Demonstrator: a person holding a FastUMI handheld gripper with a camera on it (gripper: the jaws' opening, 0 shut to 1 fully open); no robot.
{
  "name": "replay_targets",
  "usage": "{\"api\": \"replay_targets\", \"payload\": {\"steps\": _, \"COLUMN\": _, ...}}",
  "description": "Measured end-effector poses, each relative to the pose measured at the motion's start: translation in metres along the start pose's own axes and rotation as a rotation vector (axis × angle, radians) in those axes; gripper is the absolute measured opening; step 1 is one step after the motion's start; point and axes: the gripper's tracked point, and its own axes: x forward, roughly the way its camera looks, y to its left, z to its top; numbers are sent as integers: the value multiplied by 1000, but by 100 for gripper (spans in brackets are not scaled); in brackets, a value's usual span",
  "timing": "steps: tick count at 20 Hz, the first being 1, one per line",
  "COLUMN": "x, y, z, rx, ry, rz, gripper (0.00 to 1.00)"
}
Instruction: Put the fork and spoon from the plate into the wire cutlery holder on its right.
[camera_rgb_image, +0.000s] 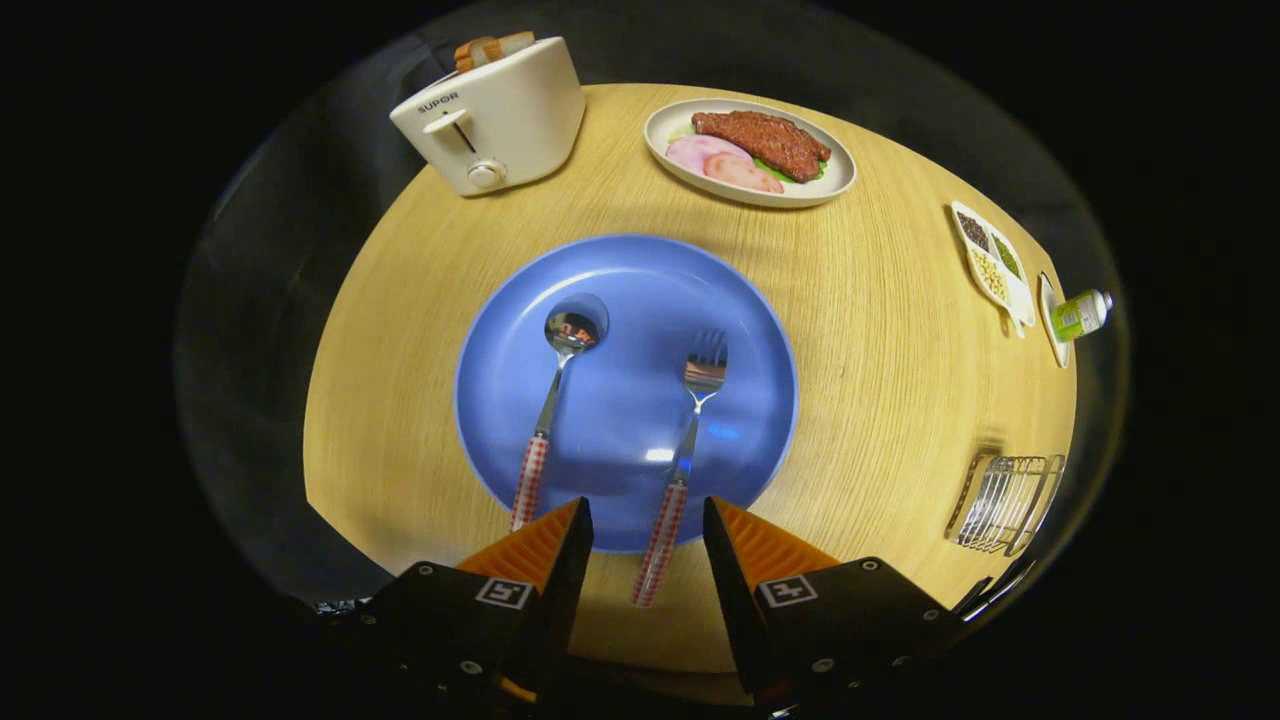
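A blue plate (640, 290) lies on the wooden table just ahead of my fingers. On it rest a spoon (552, 400) to the left and a fork (688, 440) to the right, both with red checked handles that stick out over the near rim. My gripper (648, 520) is open and hovers above the table. The fork's handle end lies between the two fingertips, touched by neither. The spoon's handle ends just left of the left fingertip (570, 525). The wire cutlery holder (1005, 503) stands far off to the right of the plate, near the table's edge.
A cream toaster (490, 115) holding bread stands at the far left of the table. An oval dish of meat (750, 150) sits beyond the plate. To the far right are a divided dish of seeds (992, 262) and a small green bottle (1080, 314).
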Motion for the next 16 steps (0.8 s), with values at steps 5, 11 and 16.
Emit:
{"api": "replay_targets", "payload": {"steps": 5, "x": 5, "y": 8, "z": -5, "rx": 28, "ry": 48, "rz": 22, "gripper": 53}}
{"api": "replay_targets", "payload": {"steps": 11, "x": 15, "y": 7, "z": -7, "rx": -1, "ry": 61, "rz": -4, "gripper": 36}}
{"api": "replay_targets", "payload": {"steps": 16, "x": 19, "y": -3, "z": 0, "rx": 2, "ry": 49, "rz": -31, "gripper": 12}}
